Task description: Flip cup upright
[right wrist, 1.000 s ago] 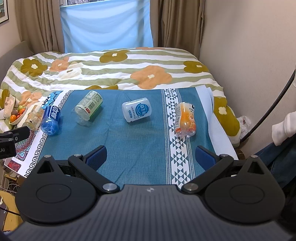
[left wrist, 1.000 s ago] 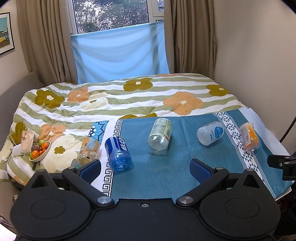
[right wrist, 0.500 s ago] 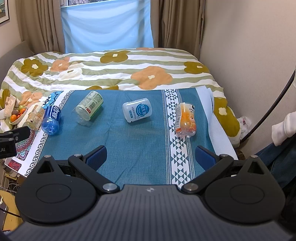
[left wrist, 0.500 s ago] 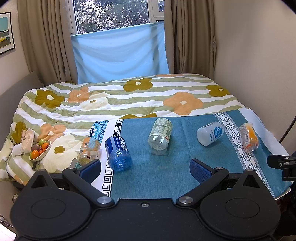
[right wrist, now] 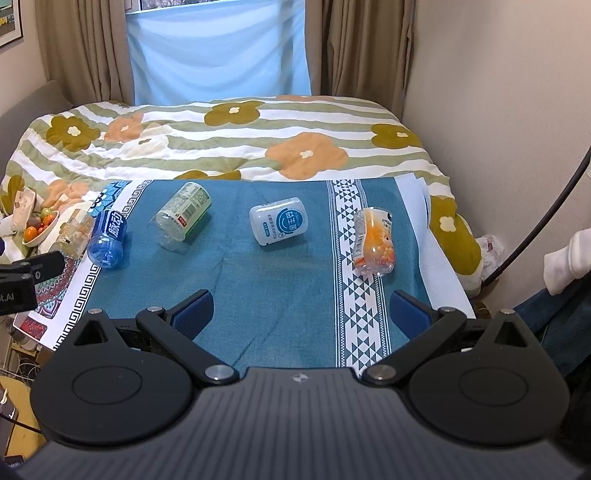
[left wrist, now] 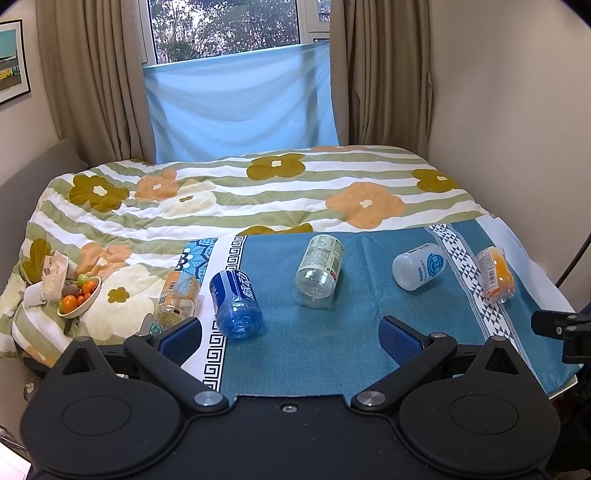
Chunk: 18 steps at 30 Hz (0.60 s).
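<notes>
Lying on their sides on the teal cloth (right wrist: 280, 295), five cups wait while both claws, left claw (left wrist: 290, 334) and right claw (right wrist: 301, 308), gape apart, gripping nothing. Only the left view shows the window (left wrist: 225, 26); only the right shows a white sock (right wrist: 569, 258) at far right.

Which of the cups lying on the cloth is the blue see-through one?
The blue cup, second from the left, lying across the white patterned border. Its neighbours are clear, white or orange-printed; only this one is tinted blue.

Left gripper (left wrist: 290, 334) and right gripper (right wrist: 301, 308) were both level, side by side — jaws spread wide, holding nothing.
</notes>
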### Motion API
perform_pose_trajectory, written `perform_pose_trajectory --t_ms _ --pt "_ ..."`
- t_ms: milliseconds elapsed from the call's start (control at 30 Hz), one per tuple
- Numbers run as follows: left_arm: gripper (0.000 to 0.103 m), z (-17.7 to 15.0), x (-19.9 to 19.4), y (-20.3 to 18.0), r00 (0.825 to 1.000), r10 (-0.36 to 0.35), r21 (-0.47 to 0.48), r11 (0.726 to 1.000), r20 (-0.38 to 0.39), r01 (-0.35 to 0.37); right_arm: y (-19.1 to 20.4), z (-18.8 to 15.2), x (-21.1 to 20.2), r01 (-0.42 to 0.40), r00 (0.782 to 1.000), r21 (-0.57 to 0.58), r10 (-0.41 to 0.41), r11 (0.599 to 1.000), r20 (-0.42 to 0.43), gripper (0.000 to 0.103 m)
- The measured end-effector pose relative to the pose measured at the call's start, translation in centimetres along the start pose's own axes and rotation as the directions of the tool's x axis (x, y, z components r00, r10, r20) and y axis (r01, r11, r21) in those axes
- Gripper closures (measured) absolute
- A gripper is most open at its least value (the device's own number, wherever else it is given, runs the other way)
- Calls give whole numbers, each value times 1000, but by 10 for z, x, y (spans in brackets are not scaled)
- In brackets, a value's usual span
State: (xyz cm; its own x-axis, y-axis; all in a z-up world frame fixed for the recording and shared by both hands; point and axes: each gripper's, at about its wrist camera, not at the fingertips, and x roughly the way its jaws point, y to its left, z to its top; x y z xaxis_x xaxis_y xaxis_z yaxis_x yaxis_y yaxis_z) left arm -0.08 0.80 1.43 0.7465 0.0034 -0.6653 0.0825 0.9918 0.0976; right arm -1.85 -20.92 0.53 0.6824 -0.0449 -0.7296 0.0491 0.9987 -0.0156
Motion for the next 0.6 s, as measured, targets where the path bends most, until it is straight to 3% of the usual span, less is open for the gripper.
perform_pose_trajectory --t_ms 267,600 --pt "0 26 21 0 999 -18 31 999 -28 19 3 16 15 -18 999 -10 18 1000 -32 0" --pt "0 65 94 -8 991 -85 106 990 -100 95 13 24 64 -33 996 -2 32 999 -87 0"
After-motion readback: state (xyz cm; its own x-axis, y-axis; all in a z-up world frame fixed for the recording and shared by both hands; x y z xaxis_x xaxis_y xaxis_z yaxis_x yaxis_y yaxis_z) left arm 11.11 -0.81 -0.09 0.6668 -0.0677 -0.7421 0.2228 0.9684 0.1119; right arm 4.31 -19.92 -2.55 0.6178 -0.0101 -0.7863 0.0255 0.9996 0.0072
